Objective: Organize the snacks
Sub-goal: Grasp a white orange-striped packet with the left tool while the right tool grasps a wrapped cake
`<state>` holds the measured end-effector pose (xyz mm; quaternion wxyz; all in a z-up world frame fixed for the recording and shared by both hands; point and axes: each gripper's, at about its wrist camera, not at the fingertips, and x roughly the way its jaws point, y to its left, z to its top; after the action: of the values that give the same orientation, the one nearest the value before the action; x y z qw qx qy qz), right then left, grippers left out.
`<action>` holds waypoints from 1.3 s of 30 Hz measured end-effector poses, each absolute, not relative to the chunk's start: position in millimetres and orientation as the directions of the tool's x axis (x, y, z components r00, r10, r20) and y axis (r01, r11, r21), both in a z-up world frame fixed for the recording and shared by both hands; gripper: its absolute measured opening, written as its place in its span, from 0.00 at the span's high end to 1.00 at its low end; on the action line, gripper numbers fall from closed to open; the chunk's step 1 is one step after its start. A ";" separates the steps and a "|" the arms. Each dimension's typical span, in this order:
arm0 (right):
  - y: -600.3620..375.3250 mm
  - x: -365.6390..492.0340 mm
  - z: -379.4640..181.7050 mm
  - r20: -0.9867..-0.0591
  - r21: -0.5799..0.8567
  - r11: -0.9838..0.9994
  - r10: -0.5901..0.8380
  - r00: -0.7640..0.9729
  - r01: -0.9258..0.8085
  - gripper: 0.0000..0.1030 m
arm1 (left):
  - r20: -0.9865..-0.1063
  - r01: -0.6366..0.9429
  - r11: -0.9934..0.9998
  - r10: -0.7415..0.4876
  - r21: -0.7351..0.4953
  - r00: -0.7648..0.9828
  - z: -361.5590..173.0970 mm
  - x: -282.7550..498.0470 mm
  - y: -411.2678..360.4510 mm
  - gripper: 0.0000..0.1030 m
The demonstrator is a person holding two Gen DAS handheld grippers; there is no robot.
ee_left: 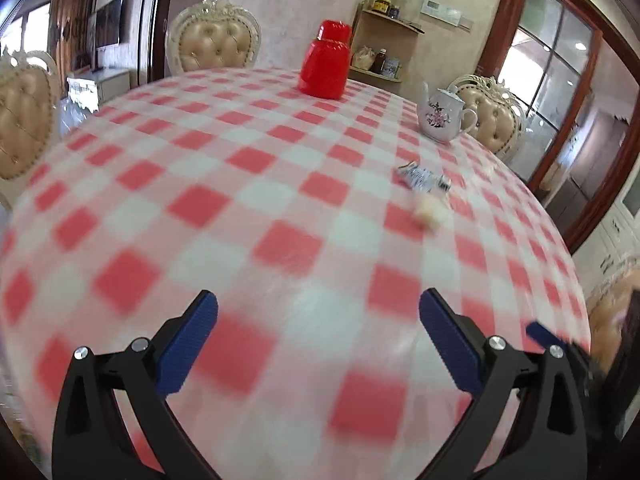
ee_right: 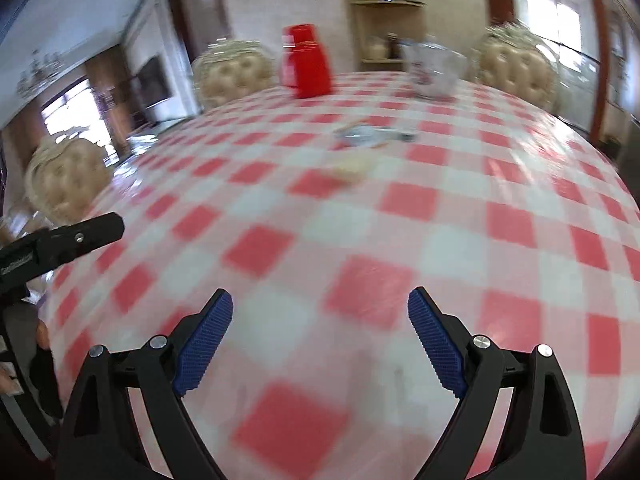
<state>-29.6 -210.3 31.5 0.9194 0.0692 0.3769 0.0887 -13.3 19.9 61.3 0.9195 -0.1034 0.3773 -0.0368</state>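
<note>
A silver-blue snack wrapper [ee_left: 423, 178] lies on the red-and-white checked tablecloth [ee_left: 248, 200], with a pale yellowish snack piece [ee_left: 430, 213] just in front of it. The right wrist view shows the same wrapper [ee_right: 370, 135] and pale piece [ee_right: 354, 168], both blurred. A red lidded jar [ee_left: 326, 60] stands at the table's far side; it also shows as the red jar [ee_right: 307, 62] in the right wrist view. My left gripper [ee_left: 318, 306] is open over bare cloth, nothing between its blue pads. My right gripper [ee_right: 320, 304] is open too and empty, well short of the snacks.
A white floral teapot [ee_left: 442, 114] stands at the far right of the table. Cream tufted chairs [ee_left: 214, 40] ring the far side. A wooden shelf [ee_left: 386, 46] with jars is behind. The other gripper's black finger [ee_right: 76, 236] juts in at left in the right wrist view.
</note>
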 end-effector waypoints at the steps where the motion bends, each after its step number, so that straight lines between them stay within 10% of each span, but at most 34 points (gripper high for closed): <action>1: -224.2 -15.3 27.5 -0.700 0.215 0.975 0.199 0.686 -0.063 0.16 | -0.688 -0.010 0.978 -0.141 -0.211 0.712 56.3 0.4 9.5 0.02; 20: -163.5 188.9 3.6 -0.817 0.087 0.996 0.054 0.575 0.031 0.16 | -0.573 -0.243 0.868 -0.056 -0.432 0.818 35.8 97.6 45.1 0.02; 23: -169.8 180.3 1.9 -0.816 0.018 0.999 0.036 0.578 -0.036 0.29 | -0.591 -0.227 0.881 -0.070 -0.414 0.804 32.8 98.7 41.3 0.02; 25: -190.4 170.3 4.2 -0.801 0.025 0.999 0.047 0.596 -0.045 0.62 | -0.611 -0.194 0.893 -0.107 -0.406 0.785 29.6 103.7 34.7 0.02; 39: -303.7 116.2 28.1 -0.700 0.224 0.974 0.130 0.702 0.043 0.66 | -0.699 0.160 0.979 -0.205 -0.130 0.686 21.5 209.8 -116.7 0.02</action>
<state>116.2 -303.7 28.1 0.9158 0.1122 0.3850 0.0237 209.8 -116.7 21.5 0.9176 -0.0293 0.3838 -0.0993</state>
